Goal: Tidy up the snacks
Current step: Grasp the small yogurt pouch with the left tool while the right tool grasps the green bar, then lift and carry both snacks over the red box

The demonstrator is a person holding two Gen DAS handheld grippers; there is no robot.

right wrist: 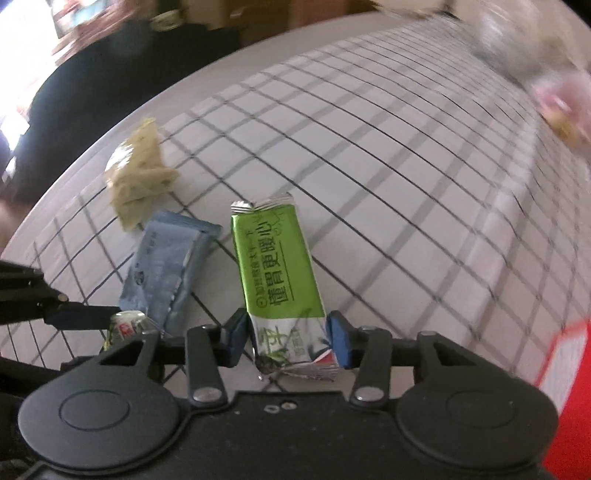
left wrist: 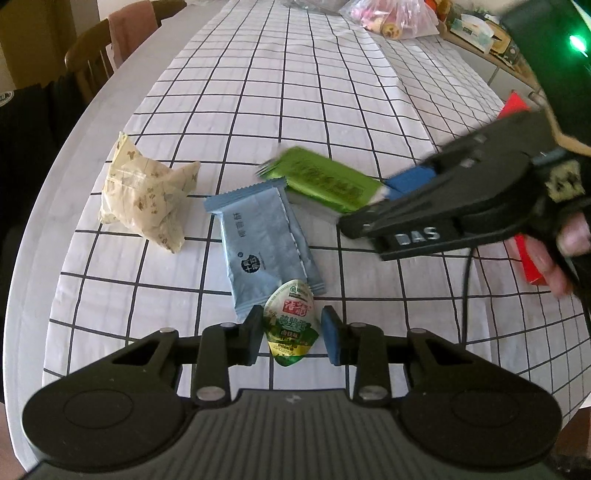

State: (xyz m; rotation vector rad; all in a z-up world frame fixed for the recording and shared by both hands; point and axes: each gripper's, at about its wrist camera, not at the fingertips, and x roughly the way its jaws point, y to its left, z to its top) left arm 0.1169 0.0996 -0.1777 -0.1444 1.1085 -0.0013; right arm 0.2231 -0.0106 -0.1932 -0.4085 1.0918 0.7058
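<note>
Both claws grip snacks over the checked cloth [left wrist: 332, 92] on the tabletop: the left claw [left wrist: 290, 334] pinches a small glossy teardrop-shaped packet [left wrist: 291, 325], and the right claw [right wrist: 288, 339] clamps the crinkled silver end of a long green foil bar [right wrist: 277, 266]. Flat blue sachets [left wrist: 258, 243] lie between them, beside a crumpled cream paper wrapper [left wrist: 144, 195]. A clear plastic bag [left wrist: 391, 16] of sweets sits far off.

Left hand-held gripper [left wrist: 291, 334] points steeply down, pads clamping a pack; right hand-held gripper [right wrist: 288, 339] likewise, a hand [left wrist: 565, 251] gripping its handle.
</note>
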